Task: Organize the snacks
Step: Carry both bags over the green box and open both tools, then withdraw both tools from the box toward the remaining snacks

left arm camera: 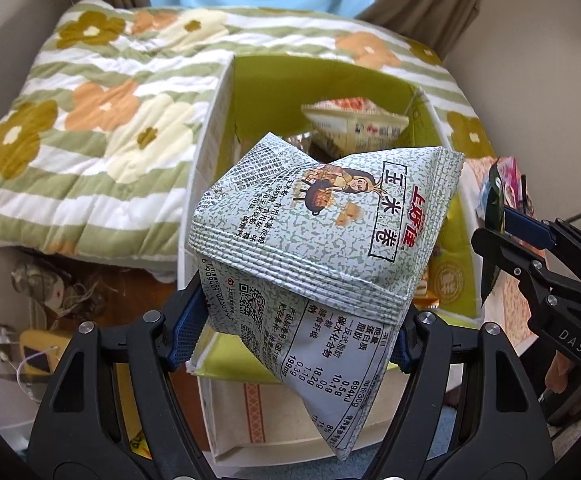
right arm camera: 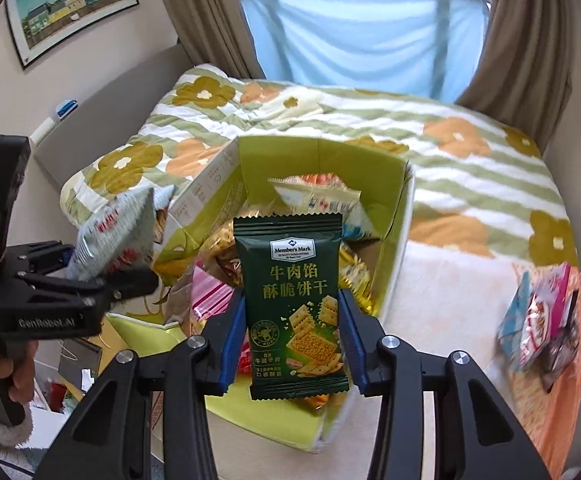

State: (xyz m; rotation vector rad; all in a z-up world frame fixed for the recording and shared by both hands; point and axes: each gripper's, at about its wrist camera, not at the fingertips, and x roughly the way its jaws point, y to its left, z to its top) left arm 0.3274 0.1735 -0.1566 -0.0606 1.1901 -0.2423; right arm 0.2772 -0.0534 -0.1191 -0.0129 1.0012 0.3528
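My left gripper (left arm camera: pixel 296 332) is shut on a puffy, pale green speckled snack bag (left arm camera: pixel 314 220), held just above the near wall of an open box with a lime-green inside (left arm camera: pixel 322 76). My right gripper (right arm camera: pixel 292 344) is shut on a flat dark green cracker packet (right arm camera: pixel 294 300), upright over the same box (right arm camera: pixel 394 240). Several wrapped snacks (right arm camera: pixel 322 196) lie inside the box. In the right wrist view the left gripper (right arm camera: pixel 102 268) and its speckled bag (right arm camera: pixel 118 232) hover at the box's left wall. The right gripper (left arm camera: pixel 498 240) shows at the right edge of the left wrist view.
The box sits on a bed with a green-striped floral quilt (left arm camera: pixel 90 120). A few loose snack packets (right arm camera: pixel 542 320) lie on the bed to the right of the box. Brown curtains (right arm camera: pixel 522 40) hang behind. Clutter on the floor (left arm camera: pixel 42 320) lies left of the bed.
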